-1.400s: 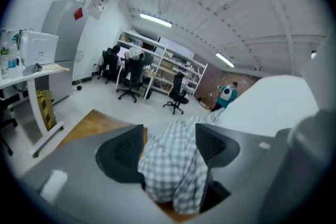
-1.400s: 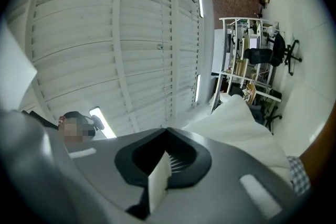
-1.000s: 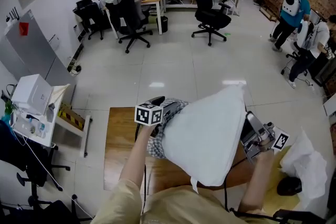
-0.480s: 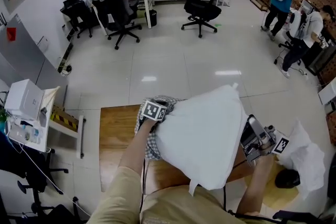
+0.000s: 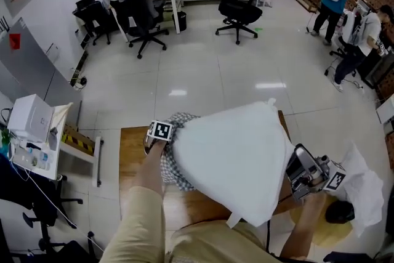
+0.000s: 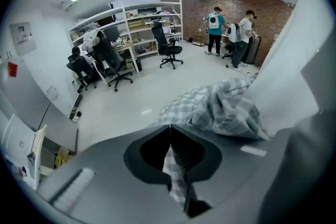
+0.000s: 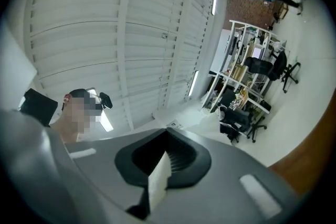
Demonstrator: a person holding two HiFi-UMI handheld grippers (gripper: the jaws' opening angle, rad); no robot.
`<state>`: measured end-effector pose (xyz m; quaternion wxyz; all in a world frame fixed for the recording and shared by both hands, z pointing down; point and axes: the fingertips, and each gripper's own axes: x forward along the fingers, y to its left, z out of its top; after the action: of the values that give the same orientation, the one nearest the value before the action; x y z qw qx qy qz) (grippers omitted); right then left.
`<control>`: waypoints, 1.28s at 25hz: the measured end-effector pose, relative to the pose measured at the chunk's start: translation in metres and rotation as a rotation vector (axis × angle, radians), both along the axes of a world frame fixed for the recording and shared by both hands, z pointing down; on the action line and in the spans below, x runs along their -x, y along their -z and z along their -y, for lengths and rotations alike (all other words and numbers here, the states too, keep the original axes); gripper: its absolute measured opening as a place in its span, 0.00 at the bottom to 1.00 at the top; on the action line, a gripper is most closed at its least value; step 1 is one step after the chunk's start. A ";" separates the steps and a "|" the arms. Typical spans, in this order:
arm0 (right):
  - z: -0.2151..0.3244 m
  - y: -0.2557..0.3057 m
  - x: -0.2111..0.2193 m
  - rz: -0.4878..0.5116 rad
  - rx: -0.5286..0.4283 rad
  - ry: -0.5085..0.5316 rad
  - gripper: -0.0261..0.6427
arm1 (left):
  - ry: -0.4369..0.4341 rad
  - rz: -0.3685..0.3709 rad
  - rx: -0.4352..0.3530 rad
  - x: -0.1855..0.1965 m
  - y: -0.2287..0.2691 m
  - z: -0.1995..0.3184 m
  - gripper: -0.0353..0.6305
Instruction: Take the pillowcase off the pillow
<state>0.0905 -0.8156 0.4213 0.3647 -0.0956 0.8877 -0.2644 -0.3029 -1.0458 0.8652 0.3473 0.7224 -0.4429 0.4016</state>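
left gripper clamped on checked pillowcase, right gripper pinching white pillow

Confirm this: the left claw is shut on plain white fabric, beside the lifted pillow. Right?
Not quite. The left claw is shut on the grey checked pillowcase, not plain white fabric, beside the lifted pillow; the left gripper view shows it.

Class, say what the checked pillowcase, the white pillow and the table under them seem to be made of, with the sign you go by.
Pillowcase: thin woven cloth, probably cotton, matt; grey-white check, soft crumpled folds.
Pillow: smooth white fabric shell, filling unseen; plump, pointed corner.
Table: wood or wood-look laminate, slight sheen; brown grain streaks.
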 end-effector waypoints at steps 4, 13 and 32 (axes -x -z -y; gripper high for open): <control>0.001 0.001 -0.007 0.065 -0.013 0.021 0.04 | -0.039 -0.043 -0.379 0.021 0.039 0.050 0.11; 0.022 -0.029 -0.030 0.052 0.024 -0.094 0.04 | -0.108 -0.422 -0.419 -0.029 0.069 -0.104 0.56; 0.012 -0.021 -0.011 0.095 -0.003 0.026 0.04 | 0.211 -0.405 -0.372 -0.080 -0.047 -0.215 0.19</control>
<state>0.1013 -0.8278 0.4425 0.4031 -0.0711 0.8709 -0.2721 -0.2227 -0.8308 0.9125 0.3300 0.7891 -0.5032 0.1230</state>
